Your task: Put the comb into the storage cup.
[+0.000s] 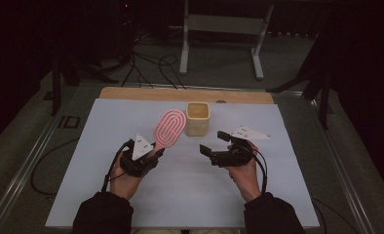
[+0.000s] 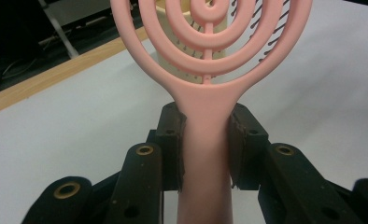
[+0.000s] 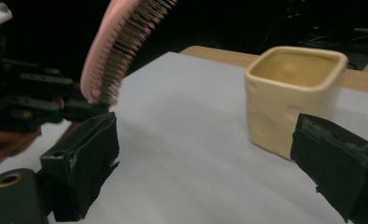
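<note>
A pink hairbrush (image 1: 170, 128) with an oval ringed head is held up off the table by its handle (image 2: 204, 154). My left gripper (image 2: 205, 144) is shut on that handle, with the head pointing away toward the cream cup (image 1: 198, 118). In the right gripper view the hairbrush (image 3: 121, 42) shows its dark bristles facing down and right. The cream cup (image 3: 292, 95) is squarish and stands upright near the table's back. My right gripper (image 1: 214, 144) stands open and holds nothing, in front of the cup and pointing left toward the brush.
A white sheet (image 1: 190, 195) covers the table, with a wooden strip (image 1: 131, 92) along its far edge. Cables (image 1: 151, 66) and a white metal stand (image 1: 219, 29) lie on the floor beyond.
</note>
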`<state>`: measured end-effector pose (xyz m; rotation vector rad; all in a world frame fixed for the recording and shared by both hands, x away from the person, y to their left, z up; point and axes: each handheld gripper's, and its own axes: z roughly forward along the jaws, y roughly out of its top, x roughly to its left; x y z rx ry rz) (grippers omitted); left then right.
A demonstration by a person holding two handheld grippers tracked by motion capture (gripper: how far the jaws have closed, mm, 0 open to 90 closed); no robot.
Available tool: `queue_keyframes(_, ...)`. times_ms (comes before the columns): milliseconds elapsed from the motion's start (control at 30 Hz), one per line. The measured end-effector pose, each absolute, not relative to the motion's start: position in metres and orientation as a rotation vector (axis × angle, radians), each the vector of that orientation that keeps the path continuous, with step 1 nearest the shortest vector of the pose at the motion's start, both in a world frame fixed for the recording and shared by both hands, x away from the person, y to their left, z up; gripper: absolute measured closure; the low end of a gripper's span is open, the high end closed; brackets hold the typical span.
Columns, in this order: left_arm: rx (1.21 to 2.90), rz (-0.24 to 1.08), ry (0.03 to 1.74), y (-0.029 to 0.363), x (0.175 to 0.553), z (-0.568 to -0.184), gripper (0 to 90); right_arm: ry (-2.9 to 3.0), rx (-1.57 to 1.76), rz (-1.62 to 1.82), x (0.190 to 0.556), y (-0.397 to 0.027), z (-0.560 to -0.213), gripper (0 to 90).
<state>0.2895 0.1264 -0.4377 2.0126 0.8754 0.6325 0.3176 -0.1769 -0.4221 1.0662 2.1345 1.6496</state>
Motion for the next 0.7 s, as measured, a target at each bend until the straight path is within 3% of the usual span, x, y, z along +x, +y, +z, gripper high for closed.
queue_keyframes(700,2.026,0.751,0.833,0.107,0.277,-0.442,70.1,2.243,1.014,1.732,0.331,-0.125,-0.411,10.1)
